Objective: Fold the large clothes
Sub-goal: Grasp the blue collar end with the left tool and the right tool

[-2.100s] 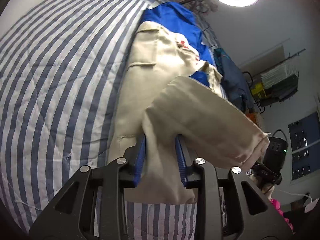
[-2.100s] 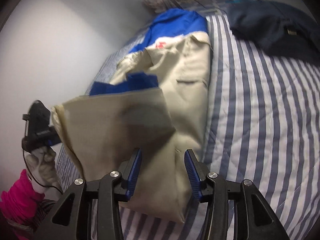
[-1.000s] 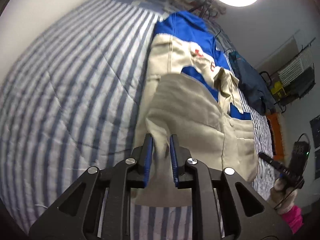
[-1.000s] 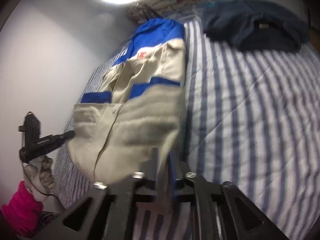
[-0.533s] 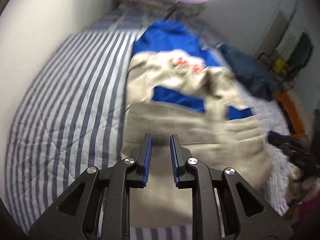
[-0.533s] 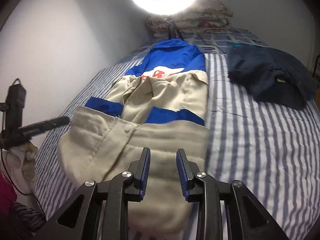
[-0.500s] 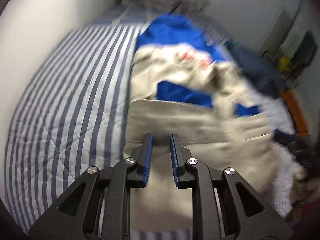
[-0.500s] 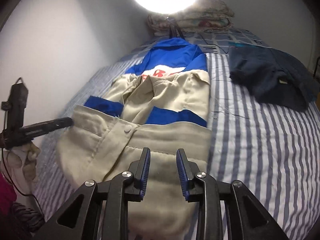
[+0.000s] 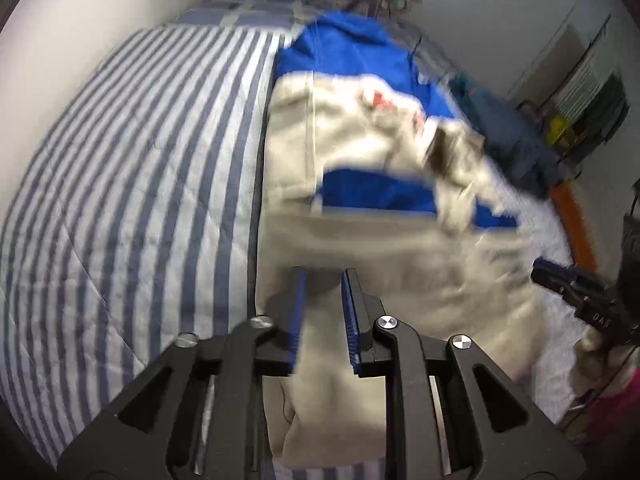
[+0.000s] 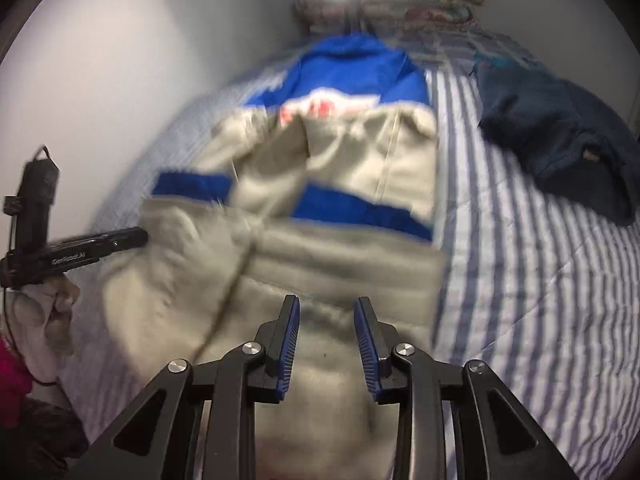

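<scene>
My grippers (image 9: 323,312) (image 10: 326,340): black frames, silver screws, ribbed blue pads (image 10: 289,344). Other one side-on shows white lettering, black cable. Pale glove (image 10: 44,320), pink sleeve (image 10: 12,380).

A beige and royal-blue jacket (image 9: 360,152) lies lengthwise on the striped bed, its blue hooded top toward the pillows at the far end. Across the chest runs a white band with red lettering, too blurred to read. The lower part has been folded up over the body, so a broad beige panel (image 10: 320,264) now lies crosswise over the middle, with a blue band showing just beyond its far edge. The front opening is rumpled, the cloth bunched near the centre.
</scene>
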